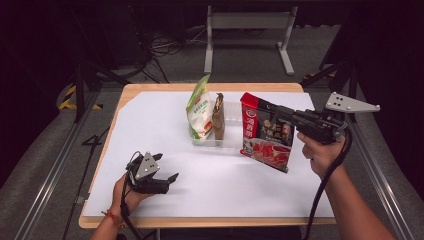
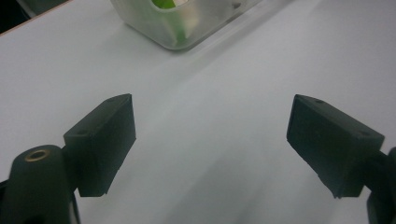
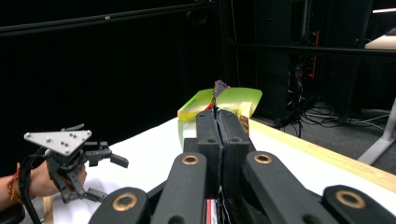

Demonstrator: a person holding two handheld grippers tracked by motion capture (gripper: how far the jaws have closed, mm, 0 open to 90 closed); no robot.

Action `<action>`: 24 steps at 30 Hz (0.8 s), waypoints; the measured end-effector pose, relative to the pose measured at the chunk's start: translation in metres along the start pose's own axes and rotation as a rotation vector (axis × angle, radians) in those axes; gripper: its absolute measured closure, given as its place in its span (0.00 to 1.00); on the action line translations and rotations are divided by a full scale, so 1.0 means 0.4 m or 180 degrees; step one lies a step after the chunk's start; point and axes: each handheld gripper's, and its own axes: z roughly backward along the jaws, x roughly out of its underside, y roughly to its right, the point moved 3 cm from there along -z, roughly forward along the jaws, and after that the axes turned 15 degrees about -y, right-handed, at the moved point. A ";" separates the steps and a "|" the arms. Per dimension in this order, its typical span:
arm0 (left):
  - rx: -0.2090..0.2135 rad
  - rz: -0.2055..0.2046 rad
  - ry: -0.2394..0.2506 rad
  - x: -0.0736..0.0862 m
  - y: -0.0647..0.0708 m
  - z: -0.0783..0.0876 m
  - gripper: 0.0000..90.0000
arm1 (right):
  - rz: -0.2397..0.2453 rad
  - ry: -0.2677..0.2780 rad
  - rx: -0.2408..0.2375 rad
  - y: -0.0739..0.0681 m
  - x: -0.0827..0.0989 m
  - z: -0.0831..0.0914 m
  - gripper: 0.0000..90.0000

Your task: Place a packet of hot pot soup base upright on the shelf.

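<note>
My right gripper (image 1: 267, 109) is shut on the top edge of a red and black food packet (image 1: 267, 137), which hangs tilted beside a clear plastic bin (image 1: 231, 141). In the right gripper view the jaws (image 3: 216, 114) stand pressed together, with a strip of the packet (image 3: 219, 210) showing below them. A green and white bag (image 1: 200, 107) and a brown packet (image 1: 218, 117) stand upright in the bin. My left gripper (image 1: 167, 166) rests low at the table's front left, open with nothing between its fingers (image 2: 210, 128). It is also in the right gripper view (image 3: 112, 179).
A white sheet (image 1: 165, 125) covers the wooden table (image 1: 150, 86). The bin's corner (image 2: 182, 28) lies ahead of the left jaws. Metal frame legs (image 1: 287, 55) and cables lie on the floor beyond the table. Rails (image 1: 50, 175) run along both sides.
</note>
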 end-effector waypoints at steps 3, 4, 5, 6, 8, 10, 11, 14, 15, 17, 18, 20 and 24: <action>-0.0002 -0.0001 0.0005 0.000 -0.001 0.001 0.18 | 0.0005 -0.0003 0.0042 0.004 -0.012 -0.005 0.99; -0.0005 0.0005 0.0011 0.000 0.000 0.001 0.18 | -0.0008 0.0003 0.0054 0.006 -0.017 -0.007 0.99; -0.0003 0.0005 0.0014 0.000 0.000 0.001 0.18 | -0.0034 0.0007 0.0049 0.008 -0.022 -0.010 0.99; -0.0002 -0.0003 0.0012 0.000 0.000 0.000 0.18 | -0.0009 0.0001 0.0091 0.008 -0.035 -0.017 0.99; 0.0010 -0.0008 0.0004 0.001 0.000 0.000 0.18 | -0.0025 -0.0007 0.0065 0.011 -0.044 -0.026 0.99; 0.0003 -0.0019 0.0012 0.001 -0.001 0.000 0.18 | -0.0052 -0.0026 0.0085 0.013 -0.054 -0.037 0.99; 0.0006 -0.0006 0.0021 0.001 -0.001 0.001 0.18 | -0.0049 -0.0039 0.0116 0.014 -0.059 -0.043 0.99; 0.0013 -0.0020 0.0030 0.002 -0.001 0.003 0.18 | -0.0061 -0.0075 0.0181 0.020 -0.074 -0.059 0.99; 0.0020 -0.0025 0.0041 0.002 -0.001 0.004 0.18 | -0.0088 -0.0070 0.0198 0.024 -0.079 -0.065 0.99; 0.0025 -0.0039 0.0051 0.002 -0.001 0.005 0.18 | -0.0127 -0.0066 0.0238 0.033 -0.089 -0.076 0.99; 0.0029 -0.0033 0.0053 0.002 -0.001 0.005 0.18 | -0.0138 -0.0071 0.0263 0.036 -0.094 -0.079 0.99; 0.0032 -0.0043 0.0047 0.002 0.000 0.004 0.18 | -0.0203 -0.0060 0.0256 0.043 -0.107 -0.091 0.99; 0.0039 -0.0052 0.0042 0.001 0.002 0.003 0.18 | -0.0189 -0.0099 0.0333 0.045 -0.126 -0.117 0.99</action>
